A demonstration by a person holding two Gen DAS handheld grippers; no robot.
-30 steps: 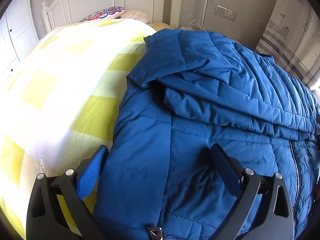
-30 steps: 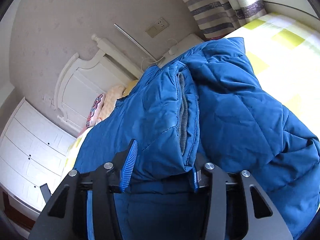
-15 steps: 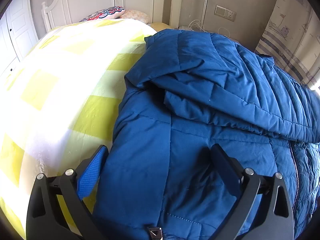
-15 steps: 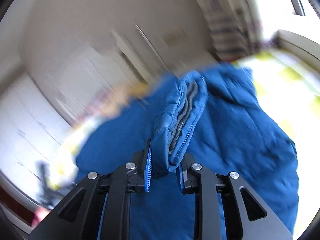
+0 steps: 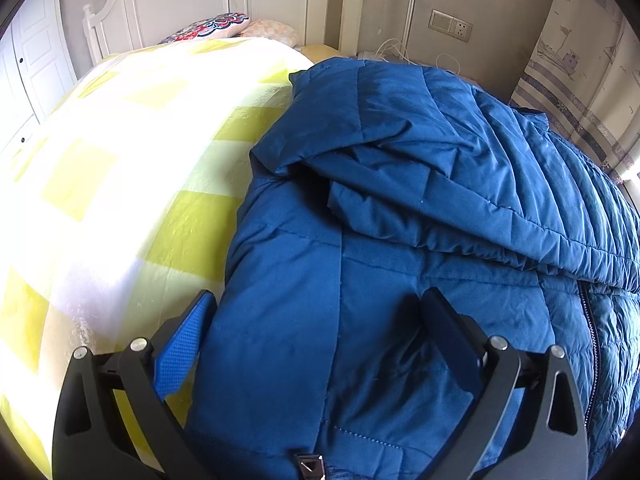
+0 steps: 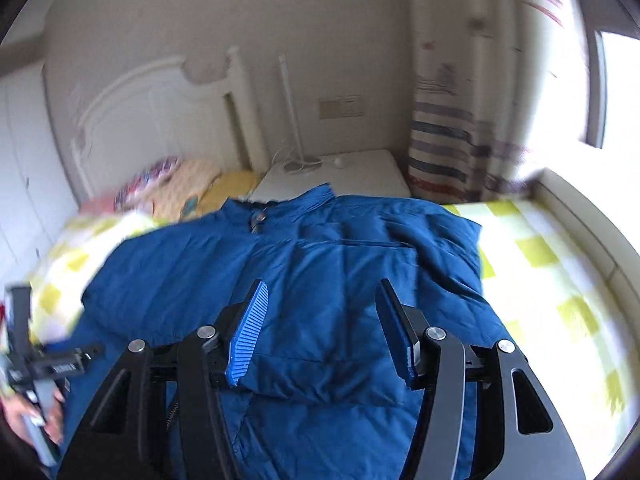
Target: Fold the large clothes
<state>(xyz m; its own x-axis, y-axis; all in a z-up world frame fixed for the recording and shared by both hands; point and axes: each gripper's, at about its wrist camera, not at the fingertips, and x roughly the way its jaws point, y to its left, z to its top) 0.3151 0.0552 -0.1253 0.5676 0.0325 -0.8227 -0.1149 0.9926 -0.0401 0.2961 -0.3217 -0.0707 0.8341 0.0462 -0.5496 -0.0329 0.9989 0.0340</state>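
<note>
Blue quilted puffer jacket (image 6: 320, 280): lies front-up on the bed with the yellow-and-white checked cover (image 5: 120, 184), collar toward the white headboard (image 6: 132, 120), both sleeves folded in across the chest.
Folded sleeve, left side (image 5: 460, 184): a thick padded band lying across the body, its edge rumpled and standing off the layer beneath.
Left gripper (image 5: 316, 316): fingers spread wide, low over the jacket's lower side panel, one blue pad at the jacket's edge above the bed cover; pinching nothing.
Right gripper (image 6: 320, 316): fingers spread, above the jacket's middle, nothing between them; whether they touch the cloth cannot be told.
Step in hand, as judged: sleeves are in, so the hem-to-collar fold probably comes next.
Risk, springy padding: the puffy fill is likely to push the sleeves back open once the hem is lifted, because nothing pins them.
Risk, thin grasp: pinching only the slick outer shell could let the cloth slide out mid-lift; a deep bite through all layers seems safer.
Risk, uneven lift: the two grippers stand at different places, so a lopsided pull would skew the fold.
Risk, bed cover: the left pad sits at the jacket's edge and could catch the checked cover along with it.
Zip (image 5: 592, 344): exposed on the front; a finger might snag there.
</note>
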